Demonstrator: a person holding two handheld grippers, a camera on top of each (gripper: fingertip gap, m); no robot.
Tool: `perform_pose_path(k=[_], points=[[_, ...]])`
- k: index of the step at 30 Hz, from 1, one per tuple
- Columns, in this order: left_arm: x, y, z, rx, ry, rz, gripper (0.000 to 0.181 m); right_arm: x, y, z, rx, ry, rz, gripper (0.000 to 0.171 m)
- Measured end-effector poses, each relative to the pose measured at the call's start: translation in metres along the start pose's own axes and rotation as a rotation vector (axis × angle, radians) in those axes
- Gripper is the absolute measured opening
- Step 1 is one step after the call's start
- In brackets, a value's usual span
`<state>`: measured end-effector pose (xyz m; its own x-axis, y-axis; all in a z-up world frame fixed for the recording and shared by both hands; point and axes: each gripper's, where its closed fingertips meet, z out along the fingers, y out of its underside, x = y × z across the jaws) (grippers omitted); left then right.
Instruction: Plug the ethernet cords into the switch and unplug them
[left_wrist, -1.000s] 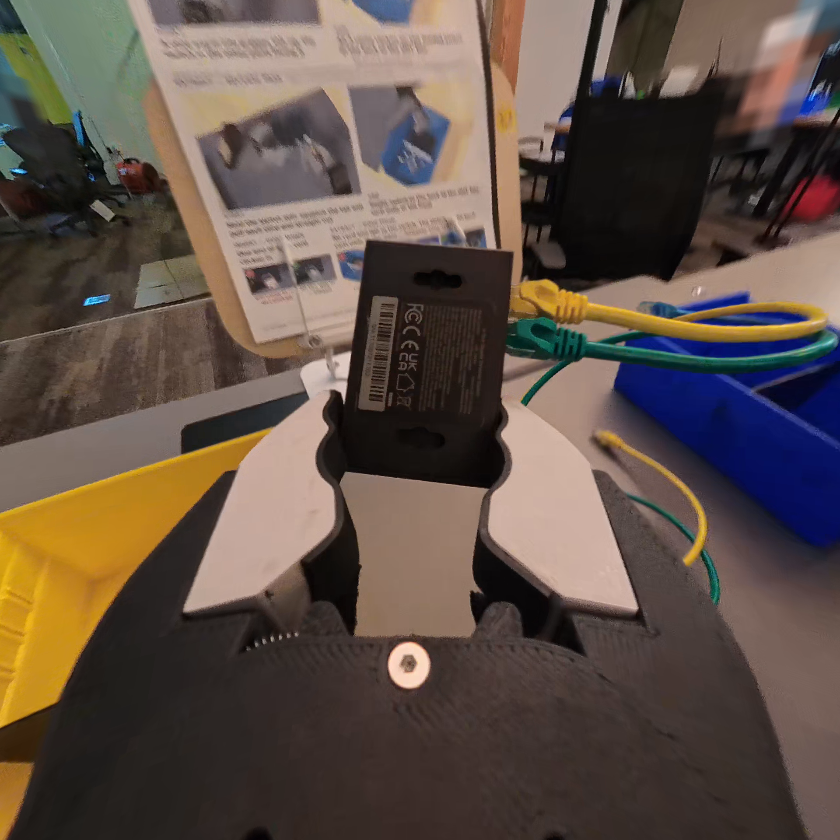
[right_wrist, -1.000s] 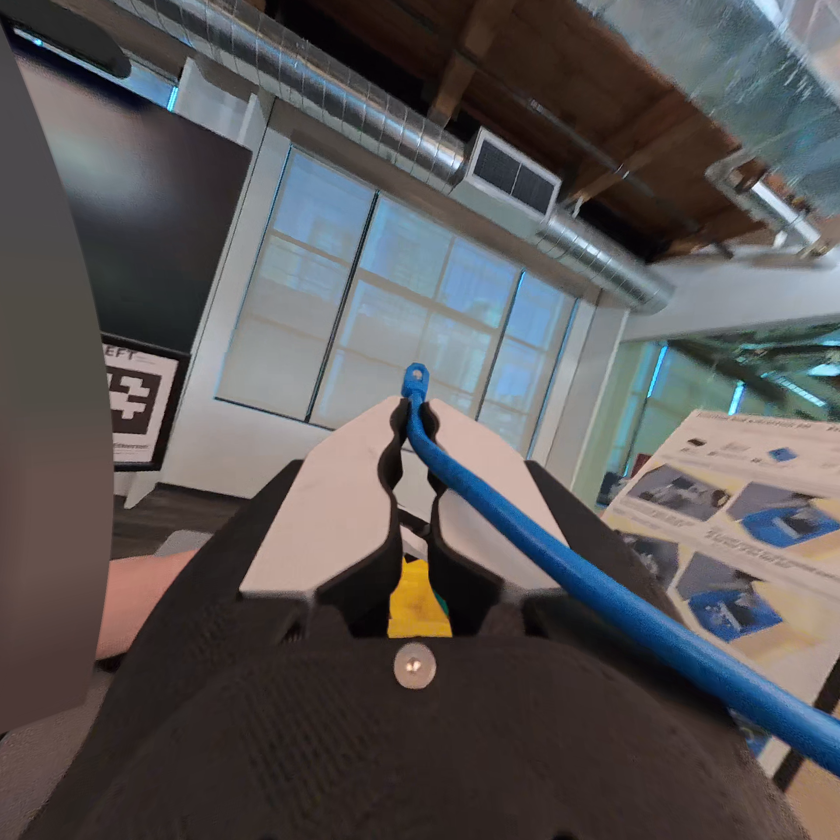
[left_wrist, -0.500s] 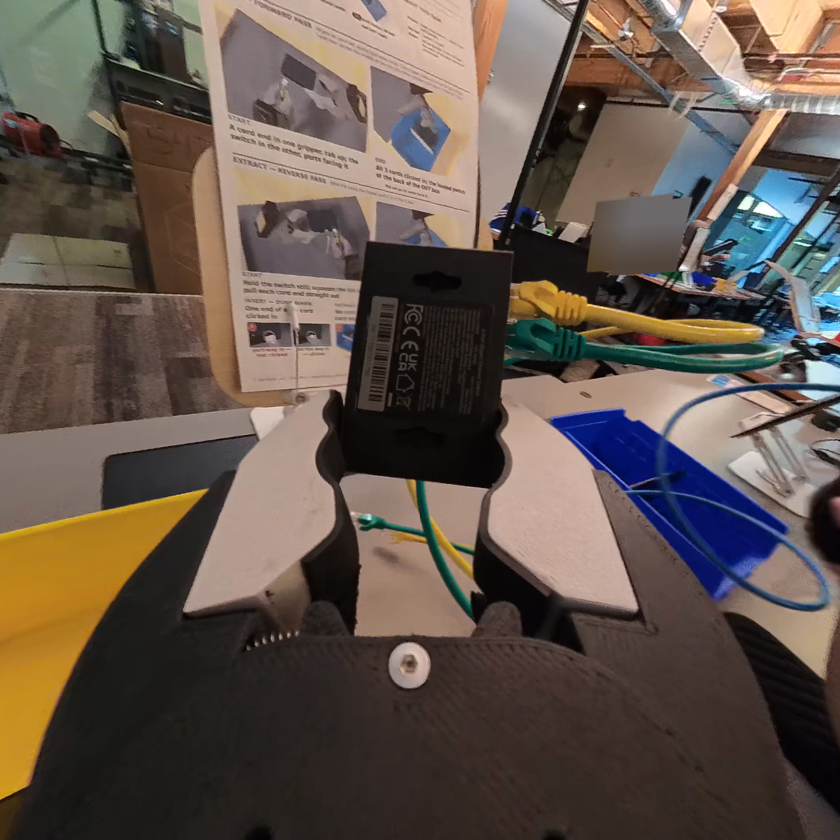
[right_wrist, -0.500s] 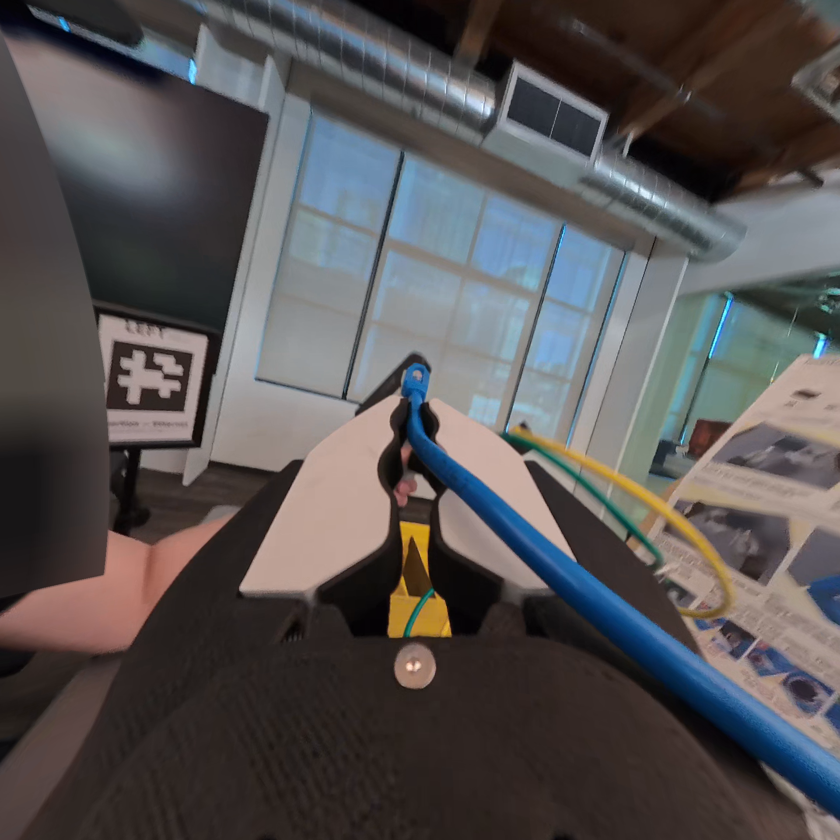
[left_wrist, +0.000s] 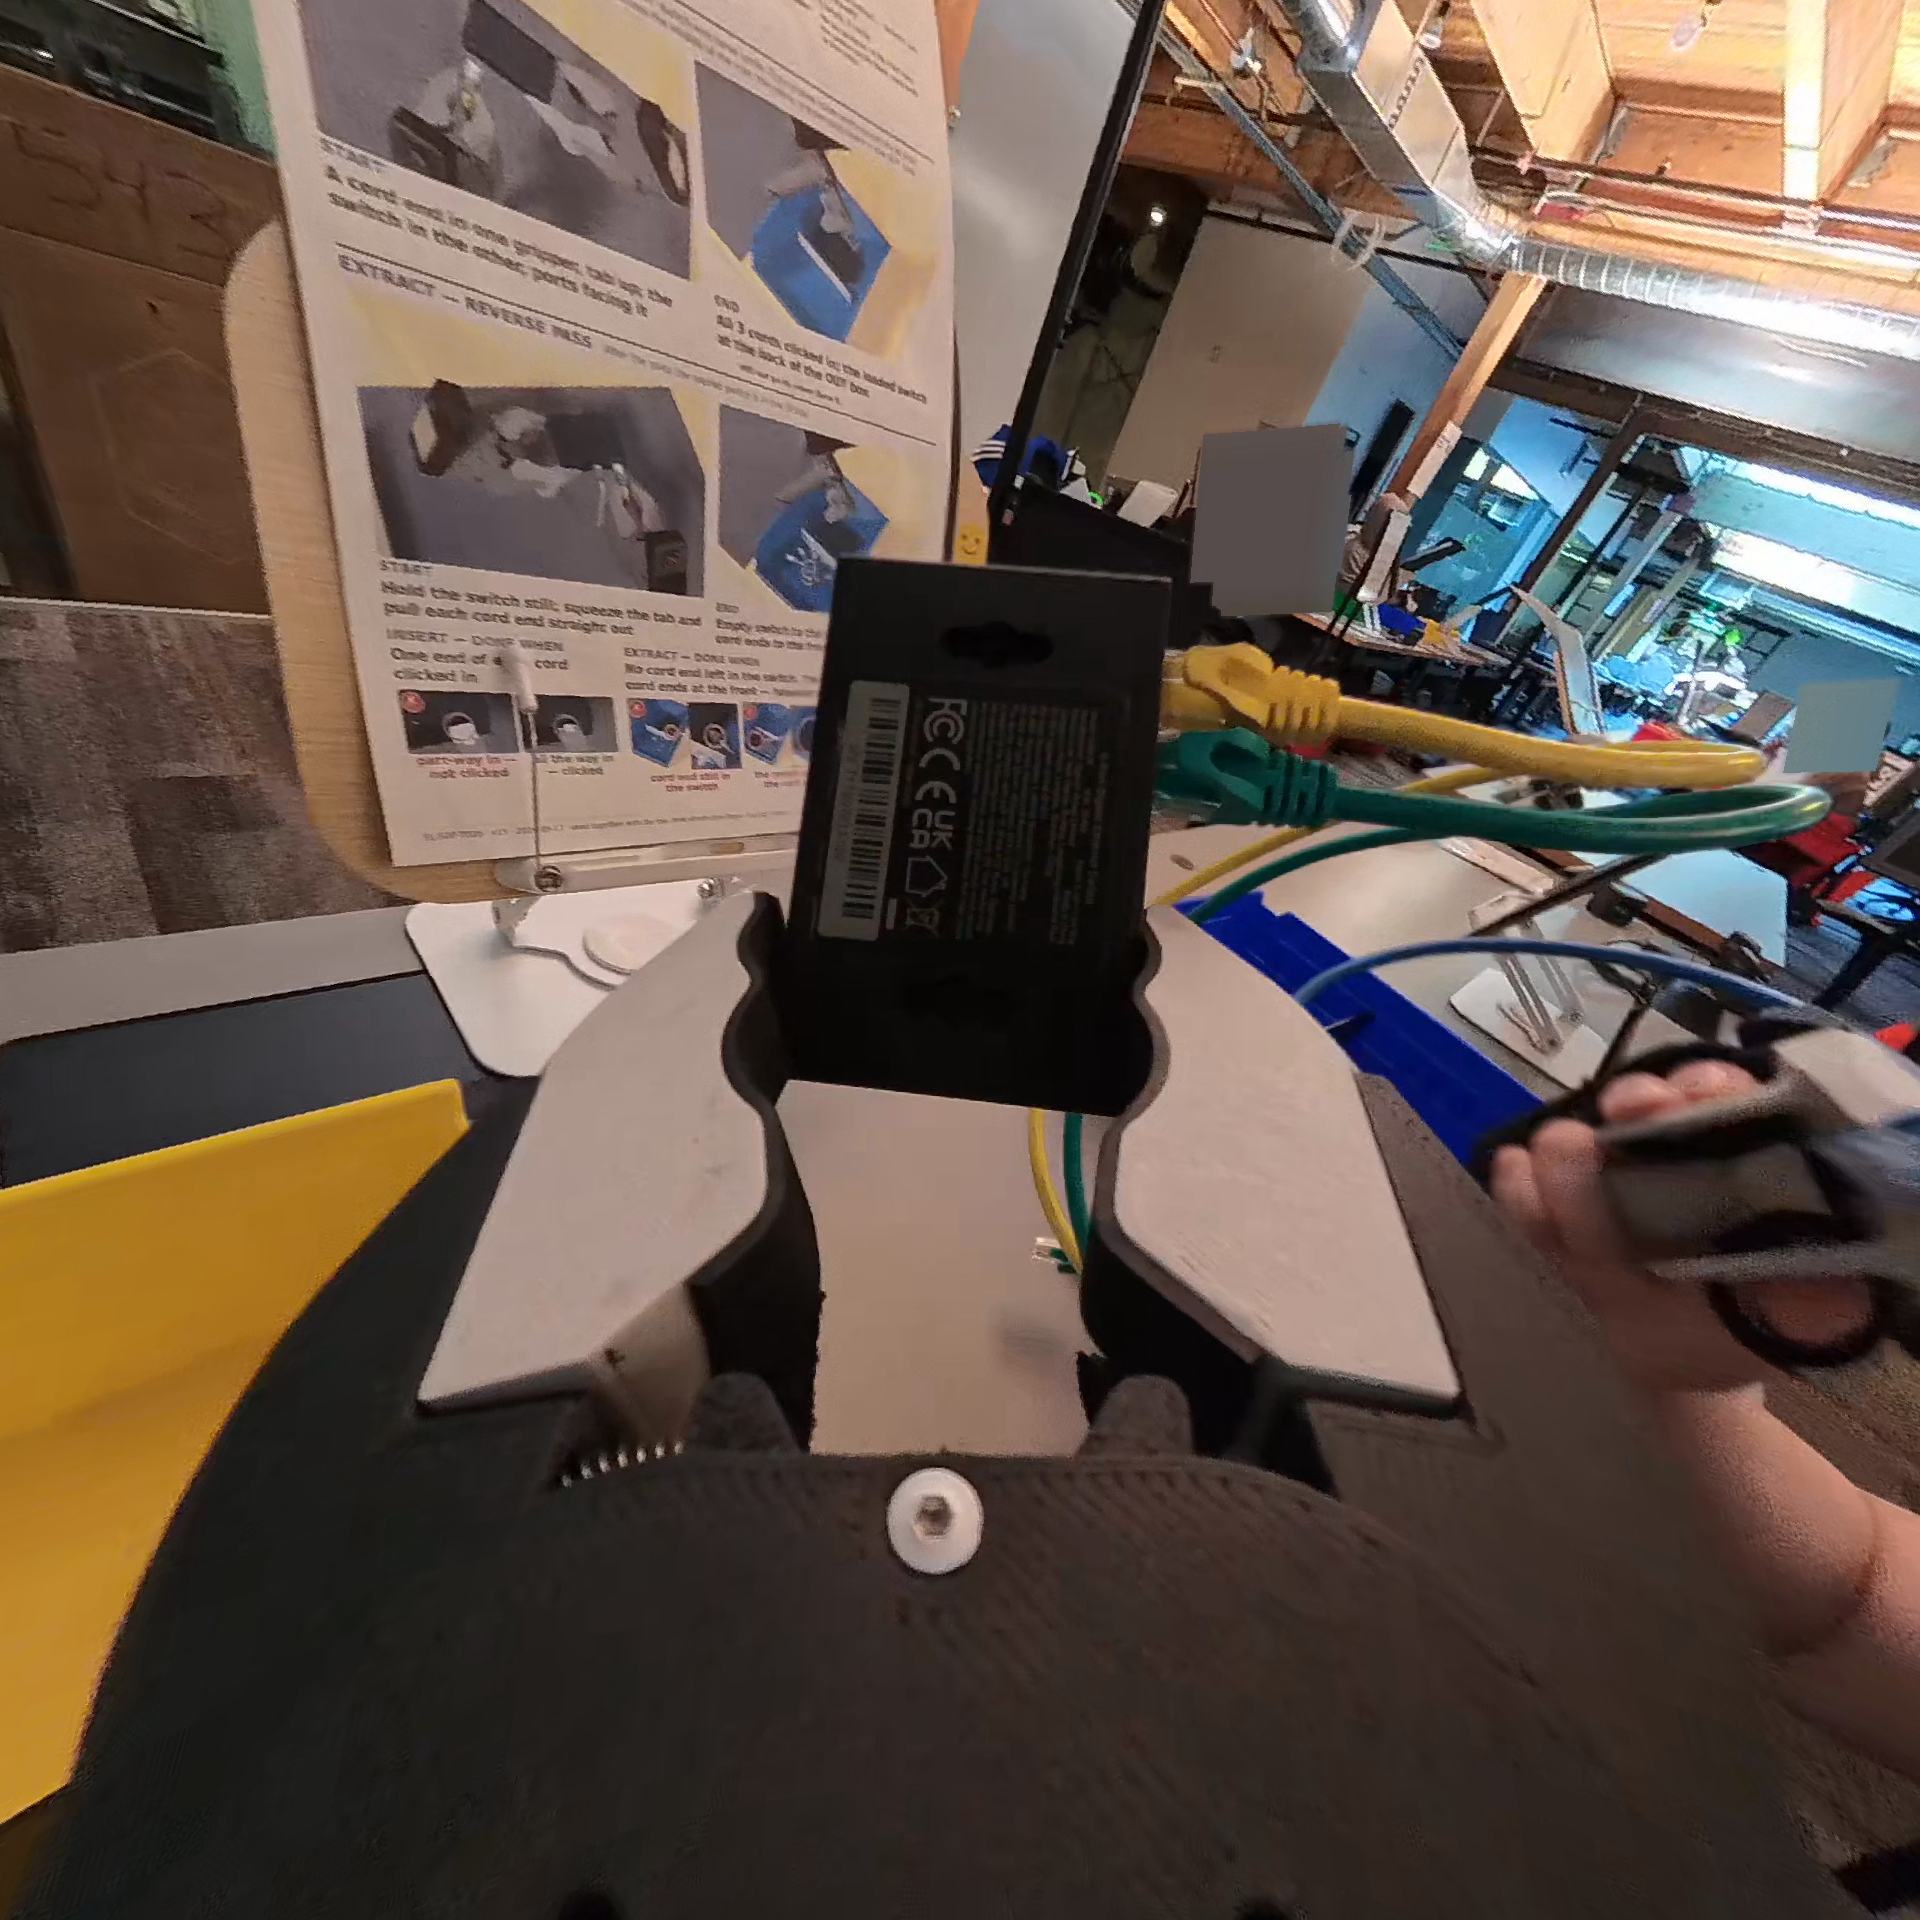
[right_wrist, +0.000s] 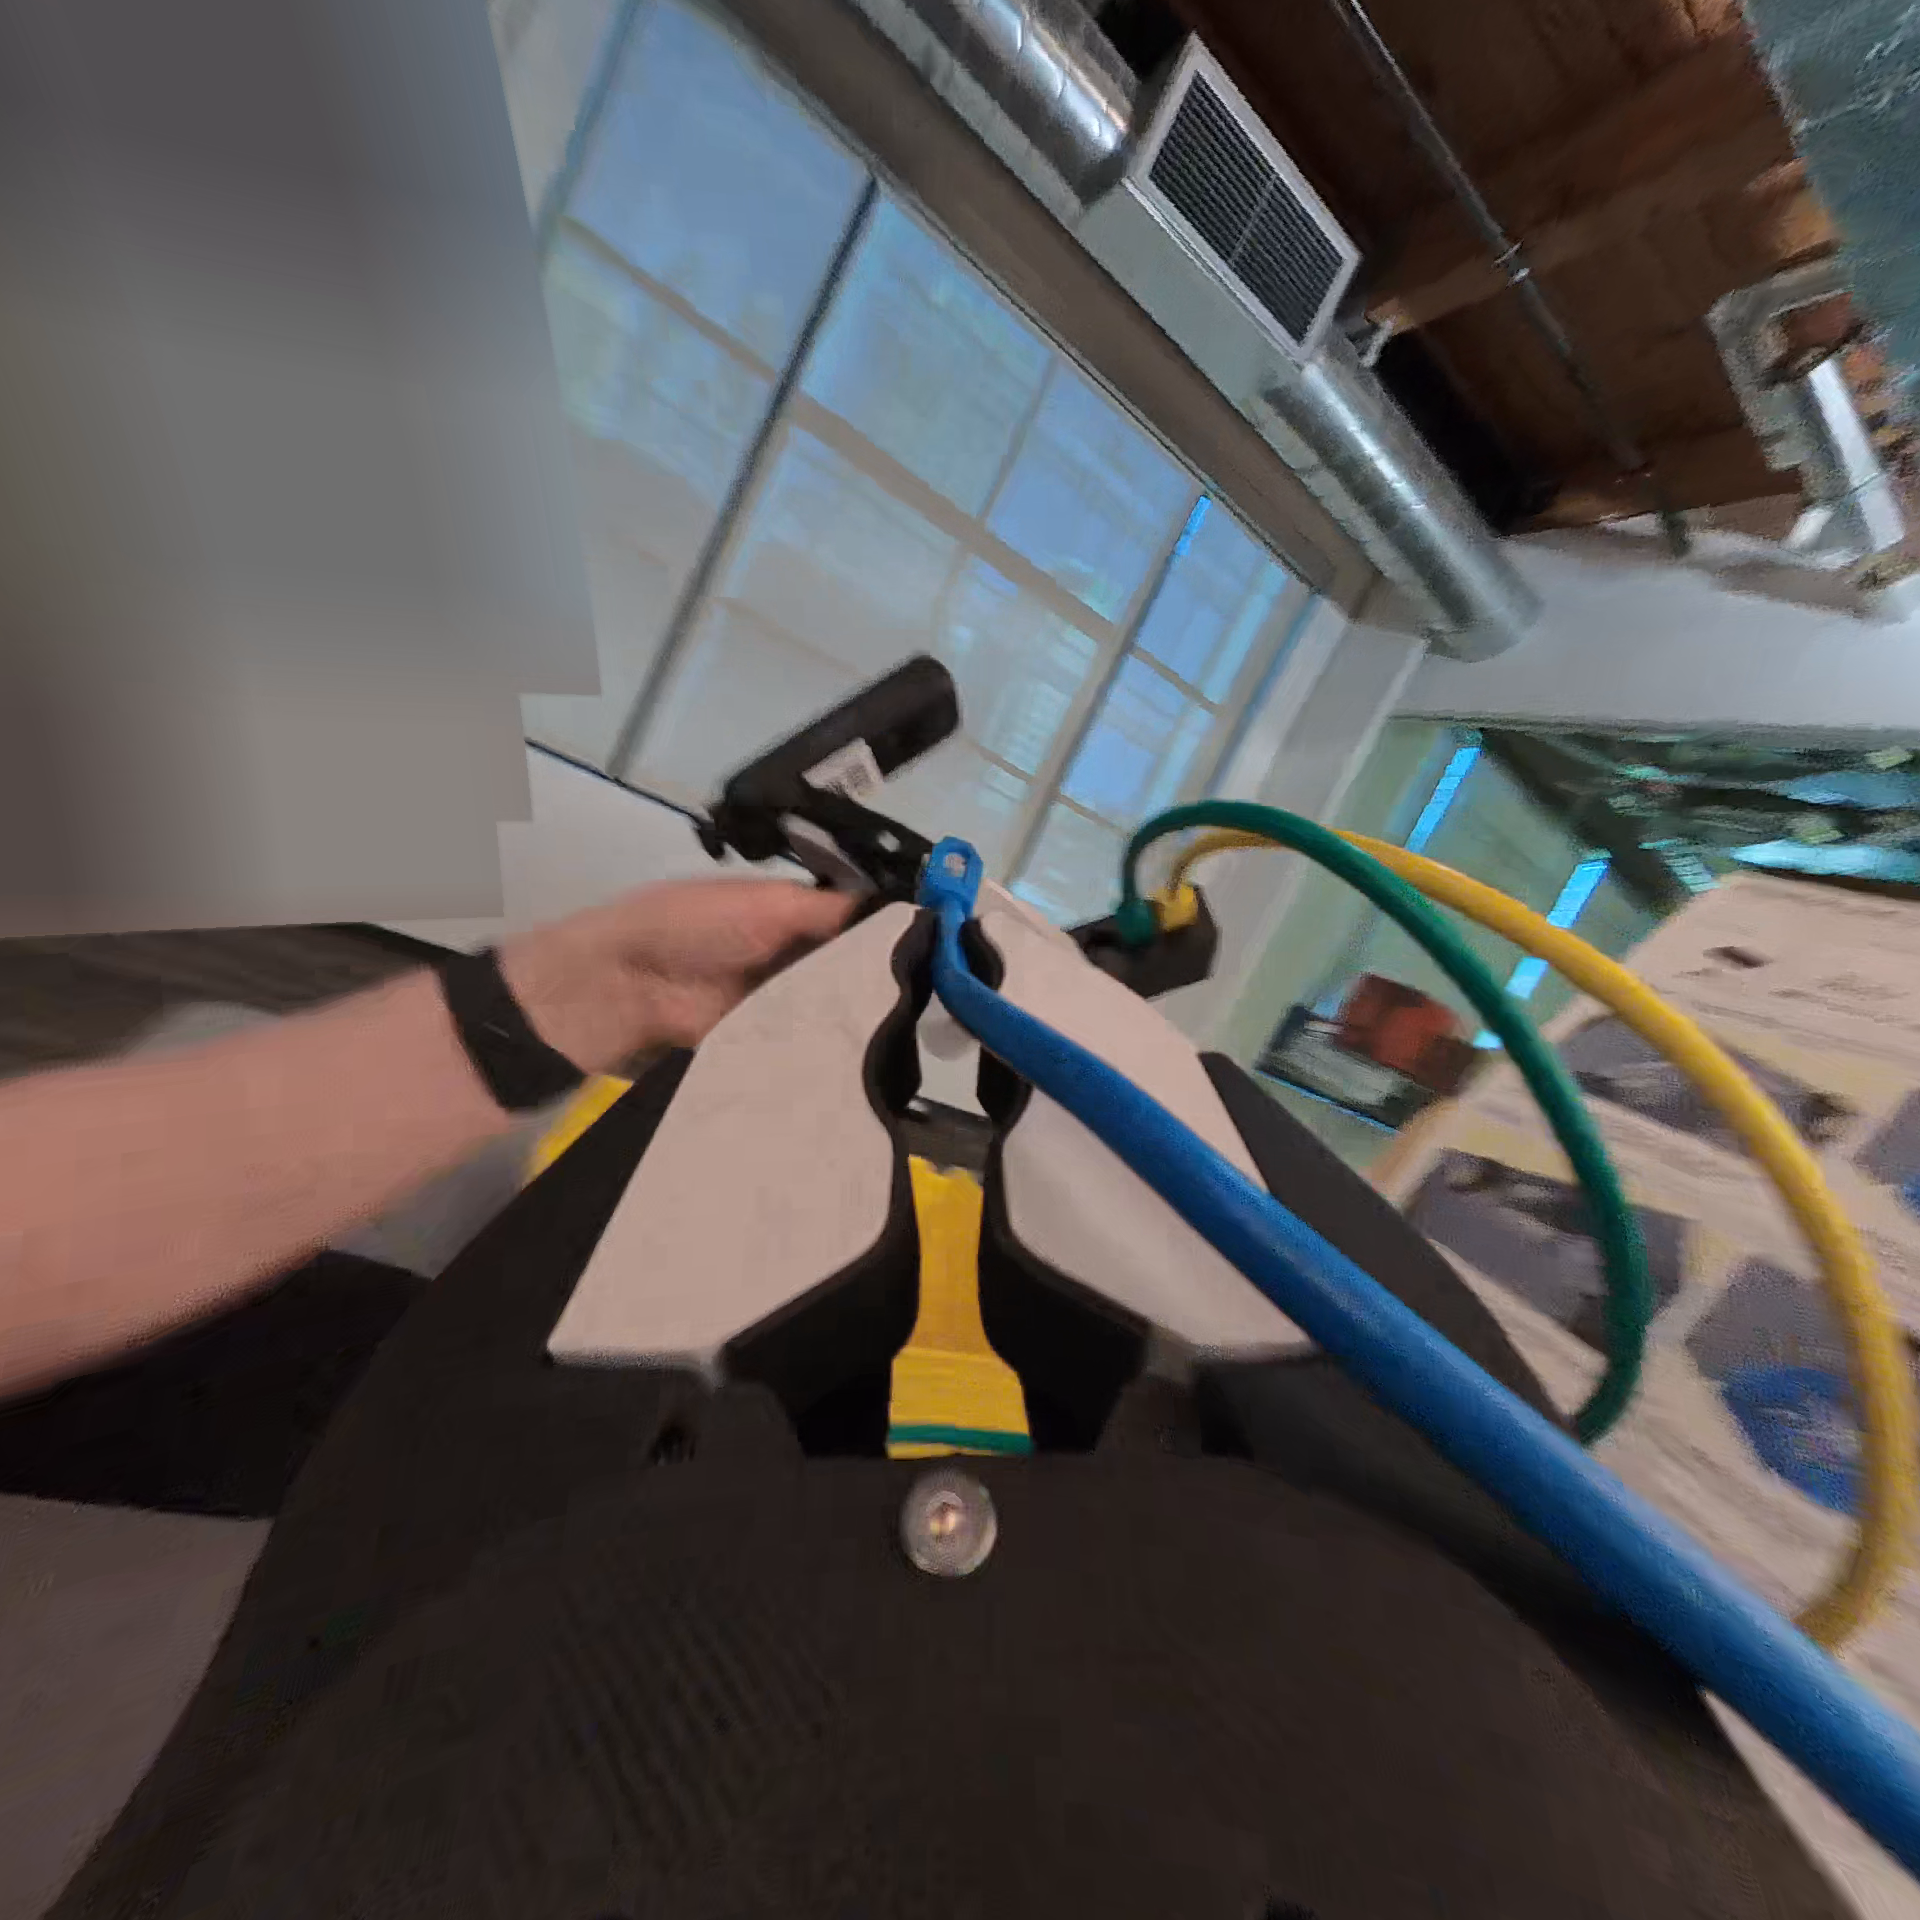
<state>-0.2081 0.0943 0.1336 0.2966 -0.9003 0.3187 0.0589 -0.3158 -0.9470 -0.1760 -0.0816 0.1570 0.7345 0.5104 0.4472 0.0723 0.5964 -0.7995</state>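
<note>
Here my left gripper (left_wrist: 940, 1023) clamps the black switch (left_wrist: 977, 821) upright above the grey table (left_wrist: 904, 1247), with the yellow cord (left_wrist: 1455, 738) and green cord (left_wrist: 1507, 810) plugged into the switch's right side. My right gripper (right_wrist: 940, 940), right of the switch, pinches the blue cord (right_wrist: 1195, 1143) just behind its plug.

Your left wrist view looks level along its fingers, close on the switch (left_wrist: 977, 831), with the table (left_wrist: 914, 1226) below. Your right wrist view tilts up toward far windows (right_wrist: 883, 499). Both share the switch and yellow cord (left_wrist: 1507, 743) and green cord (left_wrist: 1507, 821).
</note>
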Motion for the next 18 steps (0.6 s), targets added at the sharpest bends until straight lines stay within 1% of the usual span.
perform_pose_path(k=[2,5,8,11,18], points=[[0.008,0.002,0.004,-0.012,0.018,0.009,0.062,0.01,0.011,0.003,-0.062,0.05,-0.16,0.006],[0.022,0.01,0.014,-0.042,0.039,0.034,0.062,0.02,0.015,0.007,-0.129,0.116,-0.389,0.006],[0.034,0.018,0.025,-0.068,0.041,0.064,0.062,0.022,0.018,0.006,-0.177,0.139,-0.519,0.006],[0.047,0.026,0.035,-0.09,0.042,0.098,0.062,0.028,0.028,0.003,-0.23,0.174,-0.575,0.006],[0.068,0.036,0.046,-0.113,0.054,0.16,0.062,0.04,0.035,-0.004,-0.29,0.21,-0.577,0.006]])
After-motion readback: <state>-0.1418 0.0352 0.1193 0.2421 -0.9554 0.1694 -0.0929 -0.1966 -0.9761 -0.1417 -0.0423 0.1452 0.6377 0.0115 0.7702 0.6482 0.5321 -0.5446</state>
